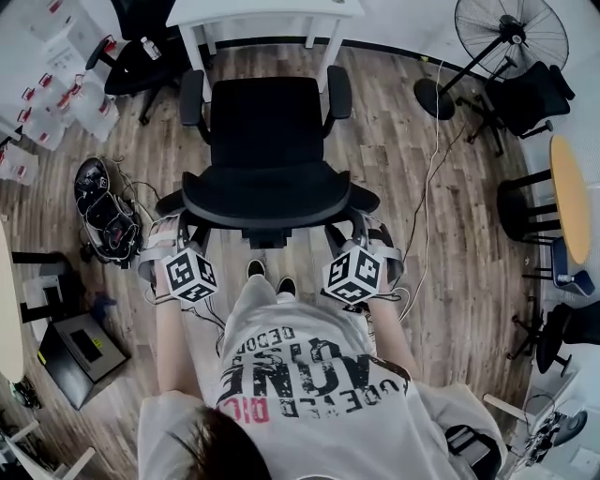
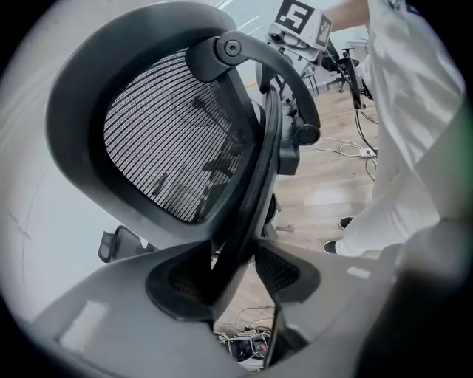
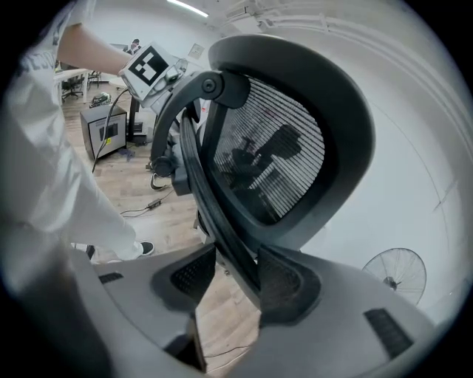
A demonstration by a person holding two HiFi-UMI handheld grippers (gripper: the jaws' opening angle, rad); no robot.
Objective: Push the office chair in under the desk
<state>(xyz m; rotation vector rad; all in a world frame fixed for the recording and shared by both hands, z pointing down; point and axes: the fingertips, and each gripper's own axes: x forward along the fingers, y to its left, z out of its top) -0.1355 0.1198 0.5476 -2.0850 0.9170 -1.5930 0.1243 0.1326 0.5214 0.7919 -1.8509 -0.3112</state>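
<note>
Head view looks steeply down on a black chair (image 1: pixel 265 131) standing on a wood floor (image 1: pixel 412 197). Its seat points toward a white table (image 1: pixel 262 11) at the top of the picture. The seat's front edge lies near the table's front edge and is not yet beneath it. The two armrests (image 1: pixel 192 97) sit just short of the table's legs. A person (image 1: pixel 291 366) in a printed white shirt stands right behind the chair back, shoes (image 1: pixel 256 269) close to the chair's base.

The left tool (image 1: pixel 167 230) meets the left side of the back and the right tool (image 1: pixel 361 230) the right side, each with its marker cube toward the person.

In the left gripper view, the dark curved frame (image 2: pixel 247 199) beside the mesh (image 2: pixel 170 140) runs down between the two pads (image 2: pixel 181 284). The pads are closed onto it, so that tool grips the chair back. In the right gripper view the same holds: the frame bar sits clamped between the pads (image 3: pixel 284 284), mesh above it.

A standing fan (image 1: pixel 511 33) is well off to the right of the table. A tangle of cables (image 1: pixel 103 211) lies on the floor to the chair's left.
</note>
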